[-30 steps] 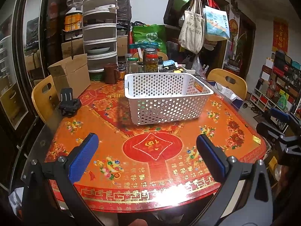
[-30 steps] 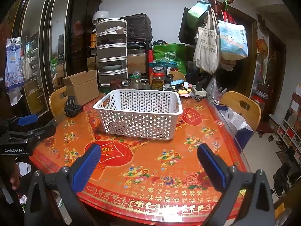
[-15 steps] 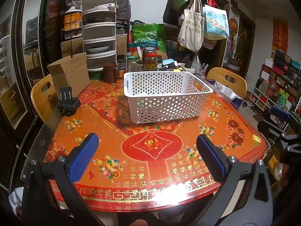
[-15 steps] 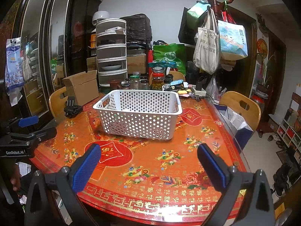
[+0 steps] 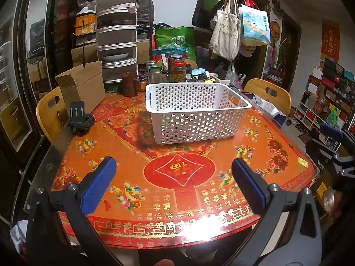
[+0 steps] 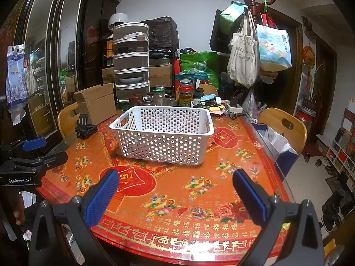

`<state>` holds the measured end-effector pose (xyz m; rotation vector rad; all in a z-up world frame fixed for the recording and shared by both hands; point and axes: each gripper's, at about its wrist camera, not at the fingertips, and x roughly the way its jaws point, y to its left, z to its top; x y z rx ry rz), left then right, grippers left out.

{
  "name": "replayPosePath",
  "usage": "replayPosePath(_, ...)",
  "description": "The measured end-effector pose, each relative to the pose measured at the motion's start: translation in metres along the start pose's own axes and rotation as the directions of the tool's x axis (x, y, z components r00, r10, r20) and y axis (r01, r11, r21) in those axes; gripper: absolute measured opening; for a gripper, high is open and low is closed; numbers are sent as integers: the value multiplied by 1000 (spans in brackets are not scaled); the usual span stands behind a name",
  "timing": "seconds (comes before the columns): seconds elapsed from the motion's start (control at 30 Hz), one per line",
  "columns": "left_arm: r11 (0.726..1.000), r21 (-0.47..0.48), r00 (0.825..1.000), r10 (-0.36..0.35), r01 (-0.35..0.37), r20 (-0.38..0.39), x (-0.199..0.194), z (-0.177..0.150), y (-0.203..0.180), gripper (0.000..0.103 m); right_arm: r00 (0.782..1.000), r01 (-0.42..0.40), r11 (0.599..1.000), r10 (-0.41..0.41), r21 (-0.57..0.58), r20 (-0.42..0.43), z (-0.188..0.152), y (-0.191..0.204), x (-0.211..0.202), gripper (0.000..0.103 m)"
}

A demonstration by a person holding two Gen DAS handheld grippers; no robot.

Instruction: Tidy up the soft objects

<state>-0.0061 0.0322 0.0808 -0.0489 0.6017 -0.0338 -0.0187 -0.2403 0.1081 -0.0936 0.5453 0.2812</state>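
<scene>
Left tongs [image 5: 174,182], right tongs [image 6: 175,189] spread; basket [image 5: 195,113] well ahead.

Both grippers are black plastic with blue ribbed pads and silver screws at the finger joints. The left gripper [image 5: 174,174] bears white "GenRobot.AI" lettering on its side; the right gripper [image 6: 175,187] looks alike.

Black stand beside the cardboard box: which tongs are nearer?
Left. The left tongs sit open at the table's left edge, just short of the black stand; the right tongs are open over the near edge, farther right.
</scene>
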Motion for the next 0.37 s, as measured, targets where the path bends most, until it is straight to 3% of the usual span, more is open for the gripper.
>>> replayPosePath(0.37, 1000, 6, 1000, 3, -3, 7, 0, -1, -1, 103, 1000, 0, 1000, 0, 0, -2, 0, 0, -1, 102)
